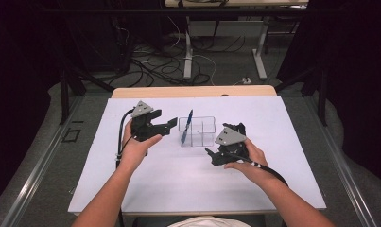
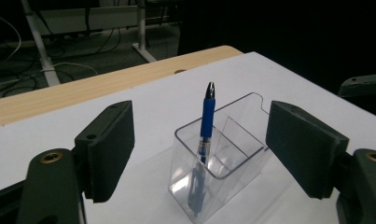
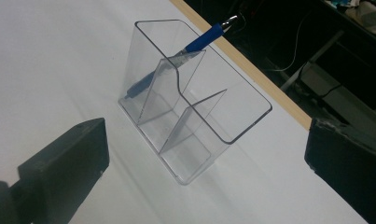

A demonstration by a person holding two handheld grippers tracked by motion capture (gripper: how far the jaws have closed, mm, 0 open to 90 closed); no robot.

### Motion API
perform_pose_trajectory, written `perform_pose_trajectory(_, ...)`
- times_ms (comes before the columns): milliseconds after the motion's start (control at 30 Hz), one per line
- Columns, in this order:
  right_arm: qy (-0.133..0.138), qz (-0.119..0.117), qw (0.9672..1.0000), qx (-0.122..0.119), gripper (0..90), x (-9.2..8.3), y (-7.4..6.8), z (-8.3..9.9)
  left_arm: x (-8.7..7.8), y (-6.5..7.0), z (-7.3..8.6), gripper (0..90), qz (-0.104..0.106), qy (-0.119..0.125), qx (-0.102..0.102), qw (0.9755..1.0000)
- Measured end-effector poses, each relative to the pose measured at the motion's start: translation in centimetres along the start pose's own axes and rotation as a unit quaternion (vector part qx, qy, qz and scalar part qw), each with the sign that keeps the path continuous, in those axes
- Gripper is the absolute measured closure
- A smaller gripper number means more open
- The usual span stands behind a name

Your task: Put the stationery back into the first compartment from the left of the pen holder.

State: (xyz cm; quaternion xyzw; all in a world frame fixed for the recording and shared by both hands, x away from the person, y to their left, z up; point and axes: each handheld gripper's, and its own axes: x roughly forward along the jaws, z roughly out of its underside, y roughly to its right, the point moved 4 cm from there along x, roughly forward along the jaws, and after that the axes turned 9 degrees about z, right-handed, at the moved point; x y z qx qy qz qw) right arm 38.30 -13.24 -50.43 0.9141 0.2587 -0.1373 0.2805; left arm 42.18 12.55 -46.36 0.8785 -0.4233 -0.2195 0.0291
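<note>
My left gripper (image 1: 171,124) hovers just beside the clear organizer (image 1: 197,131), its fingers (image 2: 108,149) spread wide with nothing between them; the blue pen (image 2: 205,126) stands beyond them in the organizer's near compartment, leaning against the wall with its clip end up. I judge the fingers are open because the pen is already where it belongs and needs no more holding. My right gripper (image 1: 208,152) rests low on the white desk (image 1: 282,156) on the other side of the organizer, fingers (image 3: 64,163) also apart and empty, aimed at the organizer as if ready to steady it, though not touching. The organizer sits near the middle of the desk, within easy reach of both hands.

Counting: one pen, one organizer with three compartments that I can make out, two grippers, both empty.
</note>
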Motion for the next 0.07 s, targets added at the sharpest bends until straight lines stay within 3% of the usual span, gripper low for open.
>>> perform_pose_trajectory(67,-0.004,-0.002,0.9999,0.010,0.0,-0.04,0.19,0.11,-0.81,-0.26,0.51,21.1,-0.002,-0.006,-0.015,0.9999)
